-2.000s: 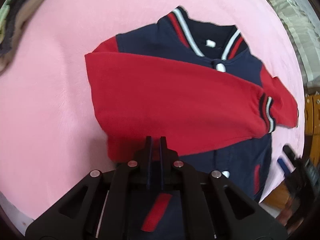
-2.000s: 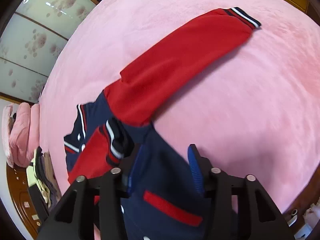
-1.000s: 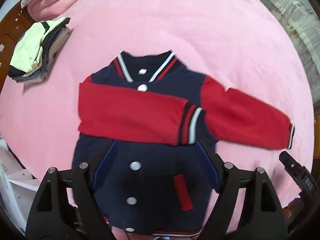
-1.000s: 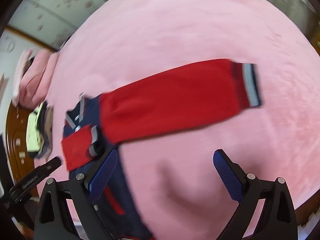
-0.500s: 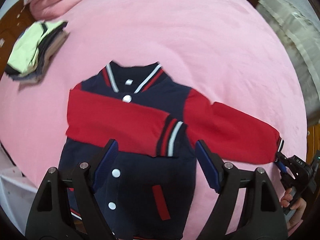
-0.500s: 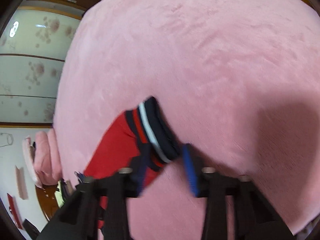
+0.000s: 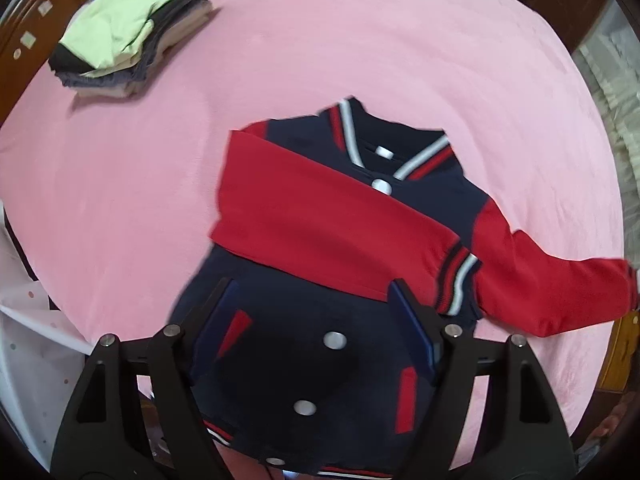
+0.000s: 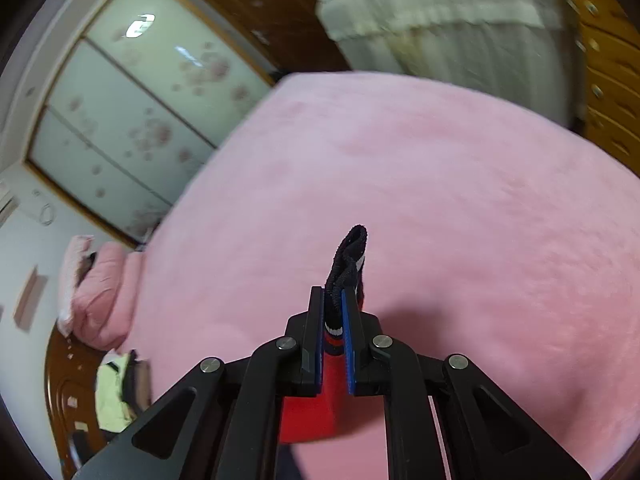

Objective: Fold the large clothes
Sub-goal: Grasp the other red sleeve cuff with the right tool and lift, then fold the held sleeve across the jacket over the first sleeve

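Observation:
A navy varsity jacket (image 7: pixel 316 344) with red sleeves lies front up on the pink bed (image 7: pixel 360 48). One red sleeve (image 7: pixel 320 224) lies folded across the chest. The other sleeve (image 7: pixel 552 288) stretches out to the right. My left gripper (image 7: pixel 316 320) is open and empty, above the jacket's lower front. My right gripper (image 8: pixel 332 320) is shut on that outstretched sleeve's striped cuff (image 8: pixel 348 264), which sticks up between the pads and is lifted off the bed.
A stack of folded clothes (image 7: pixel 128 32) with a light green piece on top sits at the far left of the bed; it also shows in the right wrist view (image 8: pixel 116 396). A rolled pink quilt (image 8: pixel 100 288) lies at the bed's far end. Wardrobe doors and a wooden dresser stand beyond.
My left gripper let go of the first sleeve, opened and drew back over the jacket. My right gripper went to the other sleeve's cuff, shut on it and lifted it.

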### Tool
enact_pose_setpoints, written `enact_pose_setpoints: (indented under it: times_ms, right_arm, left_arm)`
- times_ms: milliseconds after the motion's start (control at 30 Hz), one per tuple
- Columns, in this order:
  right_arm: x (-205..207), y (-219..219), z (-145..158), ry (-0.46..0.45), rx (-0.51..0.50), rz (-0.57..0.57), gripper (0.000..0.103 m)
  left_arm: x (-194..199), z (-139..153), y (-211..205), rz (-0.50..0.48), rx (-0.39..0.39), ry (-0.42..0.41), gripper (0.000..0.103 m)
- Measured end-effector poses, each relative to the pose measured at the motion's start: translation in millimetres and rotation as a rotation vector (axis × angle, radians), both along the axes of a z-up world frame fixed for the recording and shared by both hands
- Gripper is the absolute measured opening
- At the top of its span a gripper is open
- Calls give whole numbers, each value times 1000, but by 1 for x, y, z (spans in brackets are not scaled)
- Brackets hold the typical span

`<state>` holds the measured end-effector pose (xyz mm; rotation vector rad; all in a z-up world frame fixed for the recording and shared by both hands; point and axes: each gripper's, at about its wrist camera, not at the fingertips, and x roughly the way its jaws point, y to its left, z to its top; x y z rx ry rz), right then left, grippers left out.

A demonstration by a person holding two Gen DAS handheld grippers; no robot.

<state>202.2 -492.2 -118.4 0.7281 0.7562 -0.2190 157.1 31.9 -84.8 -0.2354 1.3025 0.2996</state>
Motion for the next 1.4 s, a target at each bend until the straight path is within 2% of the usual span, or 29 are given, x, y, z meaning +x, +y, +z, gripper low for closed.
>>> enact_pose_setpoints:
  times_ms: [167,267,367,433,567,733,800,867,933,967,1033,1133,1200,1233,1267,1400]
  right_arm:
    - [21,64,47,-123,-19,100,8]
    - [36,119,61,-160,-49,173,8]
    - [49,184,58,-147,-102,264,8]
    - [55,225,46,-127,-121,324,8]
    - [54,306,2,-39,-140,420,8]
    - [50,381,-85,104,-211,565,10]
    - [52,404,-117,181,-203,659,17]
    - [40,410,-131,218,-179,696,41]
    - [9,415,-146,206,-176,676,50]
    - [5,409,-143,200,-178,662,57]
    - [7,402,-124,194,-193,629,64]
    - [3,371,-115,199,-197,557,67]
    - [11,351,-119,249,-186,502,68]
    - [7,335,-103,270,-178,480,68]
    - [10,327,-110,290,-165,461,68]
    - [14,288,-125,340,-96,391,68]
  left_arm:
    - [-4,2,47,-16,10,6,74]
    - [-6,1,76,-36,-12,7,74]
    - [-6,1,101,-56,-37,-4,74]
    - [-4,0,116,-70,-54,-10,74]
    - [3,-10,137,-91,-91,-9,74]
    - [13,-36,149,-129,-142,20,74]
    - [15,-41,148,-158,-183,23,74]
    - [16,-42,142,-195,-209,19,74]
    - [18,-40,133,-249,-237,10,74]
    - [19,-39,127,-273,-249,3,74]
    - [22,-40,117,-316,-274,-10,74]
    - [29,-53,102,-317,-334,0,71]
    - [34,-65,97,-281,-374,20,55]
    - [36,-71,94,-263,-388,33,52]
    - [39,-78,92,-247,-401,47,47]
    - [48,-103,82,-196,-395,91,45]
